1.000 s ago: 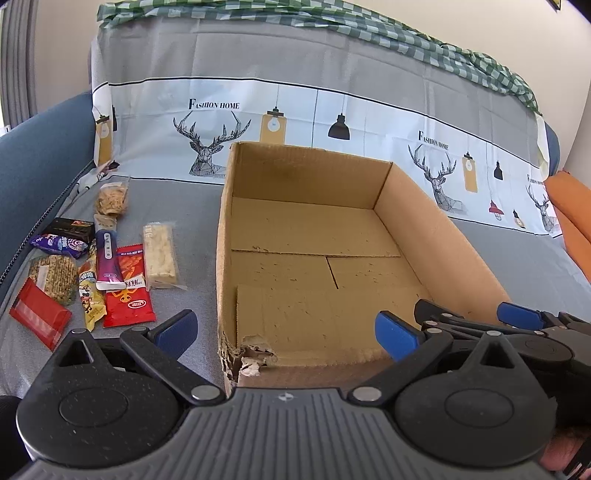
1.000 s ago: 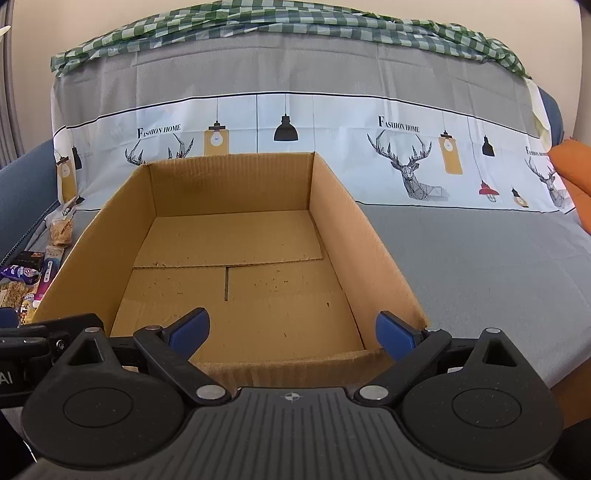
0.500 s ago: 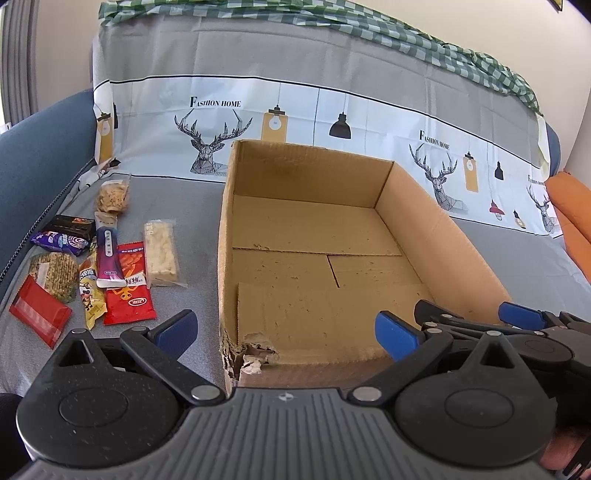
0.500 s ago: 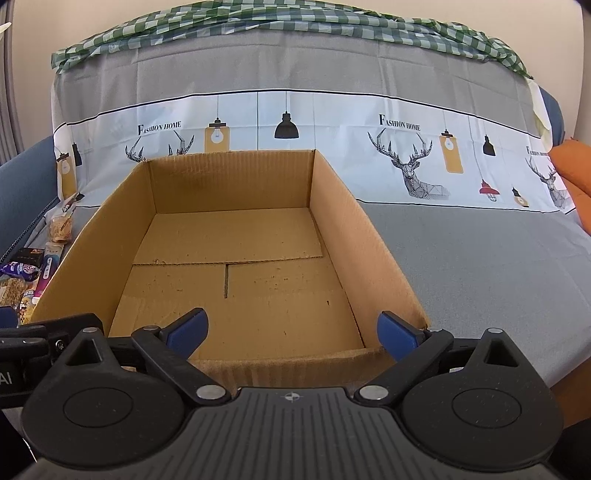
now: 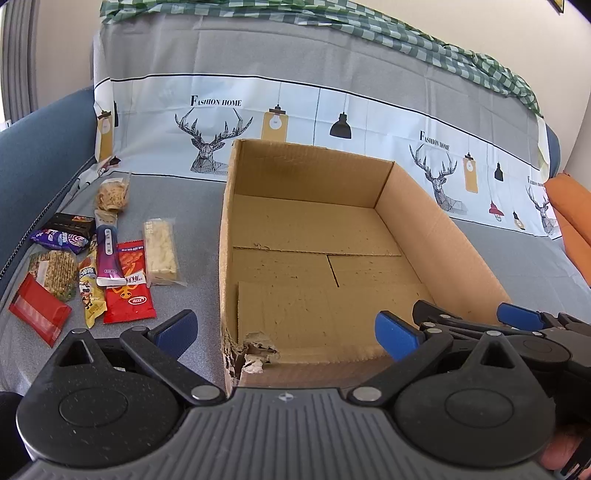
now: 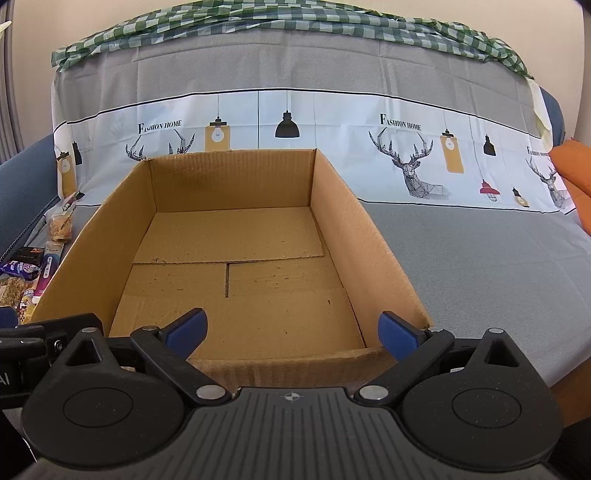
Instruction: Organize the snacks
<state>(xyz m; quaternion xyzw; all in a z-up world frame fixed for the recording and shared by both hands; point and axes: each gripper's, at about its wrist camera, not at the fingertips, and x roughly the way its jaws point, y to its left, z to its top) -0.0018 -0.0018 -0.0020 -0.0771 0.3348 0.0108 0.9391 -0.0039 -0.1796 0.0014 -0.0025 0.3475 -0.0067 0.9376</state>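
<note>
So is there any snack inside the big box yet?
No, the cardboard box shows only its bare floor, and the snacks lie outside it on the grey cover.

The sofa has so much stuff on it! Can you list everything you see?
Cardboard box: one, brown, nothing inside, middle of seat, near corner torn.
Snack packets: about nine, red, purple, yellow, clear, black; on the seat left of the box.
Sofa cover: one, grey with white deer band, over seat and back.
Checked cloth: one, green-white, along the sofa top.
Orange cushion: one, far right.
Left claw: blue tips, open, at the box's torn corner.
Right claw: blue tips, open, at the box's near wall.
</note>
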